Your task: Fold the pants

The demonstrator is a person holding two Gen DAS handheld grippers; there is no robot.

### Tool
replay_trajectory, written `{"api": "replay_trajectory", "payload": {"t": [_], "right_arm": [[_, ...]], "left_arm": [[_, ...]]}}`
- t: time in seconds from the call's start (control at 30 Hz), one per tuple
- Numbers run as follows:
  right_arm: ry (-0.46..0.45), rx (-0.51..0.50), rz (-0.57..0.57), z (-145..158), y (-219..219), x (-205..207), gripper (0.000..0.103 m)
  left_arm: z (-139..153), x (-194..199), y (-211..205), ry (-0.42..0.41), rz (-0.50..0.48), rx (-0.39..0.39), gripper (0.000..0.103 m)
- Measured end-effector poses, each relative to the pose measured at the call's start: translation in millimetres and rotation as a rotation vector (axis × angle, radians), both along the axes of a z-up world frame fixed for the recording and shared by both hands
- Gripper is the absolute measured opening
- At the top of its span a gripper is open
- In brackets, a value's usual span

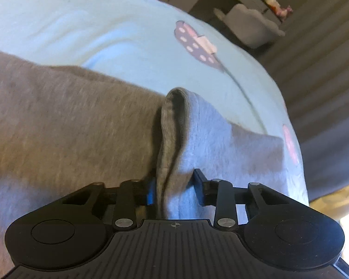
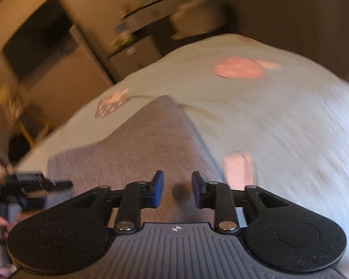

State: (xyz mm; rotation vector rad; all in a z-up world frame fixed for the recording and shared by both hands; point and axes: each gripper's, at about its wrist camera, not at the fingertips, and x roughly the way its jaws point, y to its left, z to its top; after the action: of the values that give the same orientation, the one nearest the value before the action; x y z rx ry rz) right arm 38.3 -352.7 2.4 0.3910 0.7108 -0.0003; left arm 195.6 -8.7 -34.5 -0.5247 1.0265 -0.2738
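Grey pants lie on a pale blue bedsheet. My left gripper has its jaws open around a raised fold of the ribbed waistband, which stands between the fingers. In the right wrist view, the pants lie folded on the sheet. My right gripper is open and empty just above the pants. The left gripper shows at the left edge of that view, held by a hand.
The sheet has balloon prints and pink patches. The bed edge drops off to the right in the left wrist view. A grey armchair and cabinets stand beyond the bed.
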Motion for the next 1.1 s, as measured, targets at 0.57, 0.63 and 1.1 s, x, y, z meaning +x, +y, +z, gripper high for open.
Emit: {"api": "replay_trajectory", "payload": {"t": [0.57,0.63,1.1], "right_arm": [[-0.064,-0.085,-0.006,-24,22,45,0.039],[-0.089,-0.085,-0.039,-17,17,26,0.039],[0.011,-0.047,-0.105,-18,3,-16,0.054]], "left_arm": [[2,16,-14,-0.08,-0.076,0.076,0.022],[15,11,-17,-0.119,-0.1,0.115,0.019],[31,-38,-3,-0.098,-0.046,0.36,0.051]]}}
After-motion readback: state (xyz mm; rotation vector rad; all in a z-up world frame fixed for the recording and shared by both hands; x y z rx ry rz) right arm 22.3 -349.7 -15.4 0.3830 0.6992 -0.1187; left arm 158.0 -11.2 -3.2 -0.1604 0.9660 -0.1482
